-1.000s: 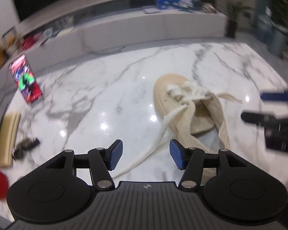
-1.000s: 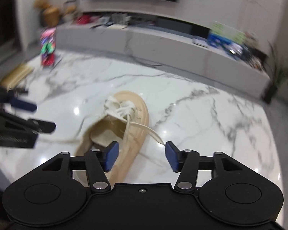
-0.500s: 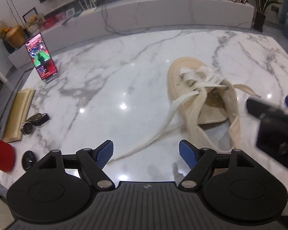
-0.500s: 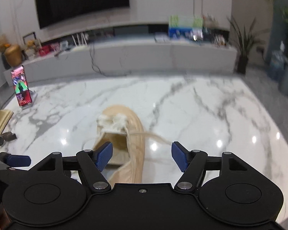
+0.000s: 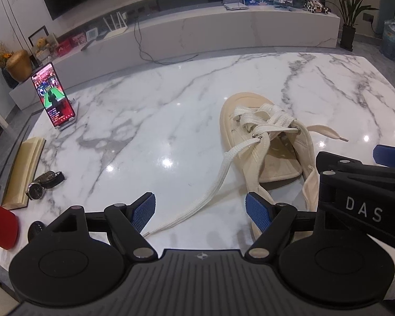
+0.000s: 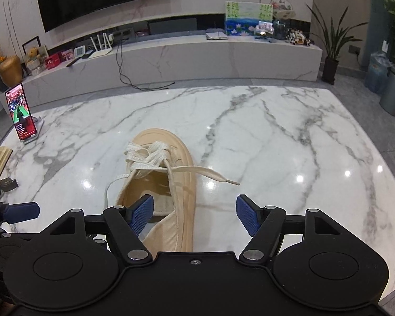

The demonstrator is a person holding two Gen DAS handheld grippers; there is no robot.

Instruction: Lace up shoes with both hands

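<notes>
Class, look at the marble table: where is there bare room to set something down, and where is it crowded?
Bare marble lies between the phone and the shoe, and right of the shoe to the table edge. The left edge is crowded: book, watch, red cup.

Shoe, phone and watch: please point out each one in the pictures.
shoe (image 6: pixel 183 155), right wrist view, on the rubber toe rim.
phone (image 5: pixel 52 94), left wrist view, on the lit screen.
watch (image 5: pixel 35 191), left wrist view, on the round dial.
</notes>
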